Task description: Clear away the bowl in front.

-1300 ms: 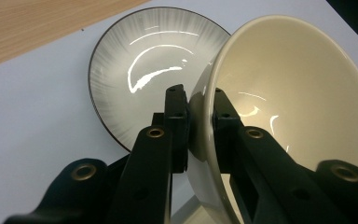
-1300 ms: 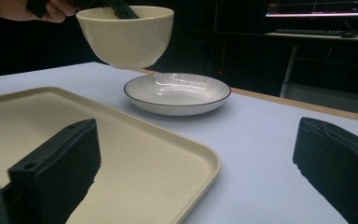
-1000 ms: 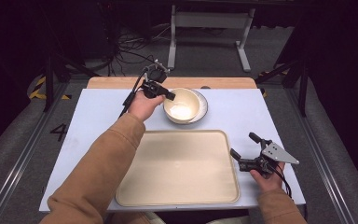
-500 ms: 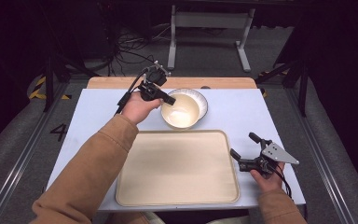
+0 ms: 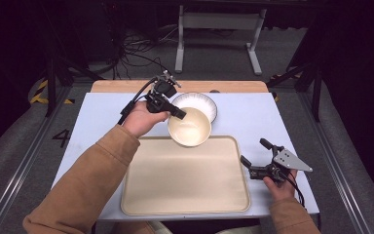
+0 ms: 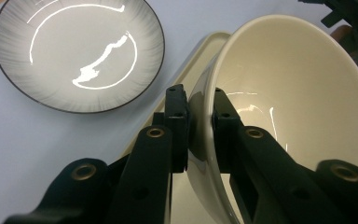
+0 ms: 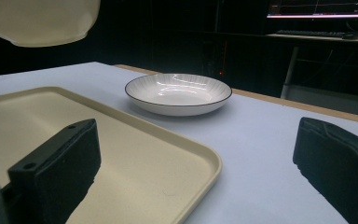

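Observation:
A cream bowl (image 5: 190,127) hangs in the air over the far edge of the tray (image 5: 185,180), tilted, with my left gripper (image 5: 180,113) shut on its rim. In the left gripper view one jaw presses inside the bowl (image 6: 298,93) and the other outside, my left gripper (image 6: 200,112) pinching the wall. Just behind the bowl, a white plate with a dark rim (image 5: 210,104) lies bare on the table. My right gripper (image 5: 255,152) rests open by the tray's right edge, nothing between its jaws. From the right gripper view (image 7: 198,149) the bowl's underside (image 7: 42,21) floats above the tray (image 7: 51,121), the plate (image 7: 177,93) beyond.
The pale blue table (image 5: 102,117) has a wooden strip (image 5: 126,86) along its far edge. Dark floor, cables and a metal stand (image 5: 214,22) lie beyond it. The person's brown sleeve (image 5: 87,185) crosses the table's left part.
The bowl has risen off the plate and come toward the tray in my left gripper, tilting as it goes. The right gripper has stayed put.

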Motion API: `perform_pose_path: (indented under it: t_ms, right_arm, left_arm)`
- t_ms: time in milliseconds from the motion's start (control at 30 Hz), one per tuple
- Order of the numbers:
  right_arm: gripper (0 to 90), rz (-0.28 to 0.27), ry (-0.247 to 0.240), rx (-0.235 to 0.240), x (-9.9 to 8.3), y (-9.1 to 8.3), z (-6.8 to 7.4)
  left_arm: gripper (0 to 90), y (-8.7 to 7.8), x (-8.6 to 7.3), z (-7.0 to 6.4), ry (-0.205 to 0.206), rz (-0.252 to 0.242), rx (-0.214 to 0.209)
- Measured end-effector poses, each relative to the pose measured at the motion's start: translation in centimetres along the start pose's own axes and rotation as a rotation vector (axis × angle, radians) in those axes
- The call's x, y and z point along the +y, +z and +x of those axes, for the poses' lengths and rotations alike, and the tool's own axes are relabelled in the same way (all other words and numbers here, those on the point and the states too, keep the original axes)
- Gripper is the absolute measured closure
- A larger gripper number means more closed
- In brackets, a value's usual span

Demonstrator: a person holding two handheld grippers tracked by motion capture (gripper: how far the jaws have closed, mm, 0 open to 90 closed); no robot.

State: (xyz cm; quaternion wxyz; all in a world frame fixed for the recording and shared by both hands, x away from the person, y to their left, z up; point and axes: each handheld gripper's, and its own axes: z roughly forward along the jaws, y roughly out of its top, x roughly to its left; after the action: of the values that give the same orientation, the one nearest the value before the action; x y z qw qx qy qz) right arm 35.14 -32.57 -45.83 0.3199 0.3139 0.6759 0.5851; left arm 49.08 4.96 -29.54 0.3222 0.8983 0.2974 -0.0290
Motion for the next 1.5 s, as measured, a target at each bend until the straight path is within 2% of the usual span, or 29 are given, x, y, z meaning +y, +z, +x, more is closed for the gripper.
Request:
perform_pose_path:
  t_ms: [200,267,367,567,700,900,1033,1233,1500]
  right_arm:
    - [1.3,0.001,-0.002,0.001,0.0,0.0,0.0]
    - [1.2,0.0,-0.004,0.001,0.0,0.0,0.0]
    - [1.3,0.001,-0.006,0.001,0.0,0.0,0.0]
    - [1.2,0.0,0.003,-0.002,0.0,0.0,0.0]
    - [1.2,0.0,0.001,-0.001,0.0,0.0,0.0]
    - [1.2,-0.002,0.003,-0.001,0.0,0.0,0.0]
    - [1.2,-0.002,0.003,-0.001,0.0,0.0,0.0]
    - [1.2,-0.002,0.003,0.0,0.0,0.0,0.0]
    - [1.2,-0.002,0.002,0.001,0.0,0.0,0.0]
  left_arm:
    - [81.8,-0.4,-0.3,-0.8,0.021,0.009,-0.01]
    - [81.8,-0.3,-0.4,-1.0,0.038,0.019,-0.018]
    - [81.8,-0.1,-0.7,-1.2,0.04,0.033,-0.028]
    - [81.7,0.7,-1.3,-1.4,0.057,0.056,-0.042]
    - [81.8,1.1,-1.8,-1.5,0.048,0.063,-0.046]
    - [81.7,1.9,-2.7,-2.0,0.07,0.111,-0.05]
    - [81.8,2.3,-3.0,-2.1,0.076,0.125,-0.067]
    - [81.8,3.1,-3.6,-2.2,0.095,0.155,-0.068]
    - [81.7,4.6,-4.5,-2.3,0.099,0.203,-0.088]
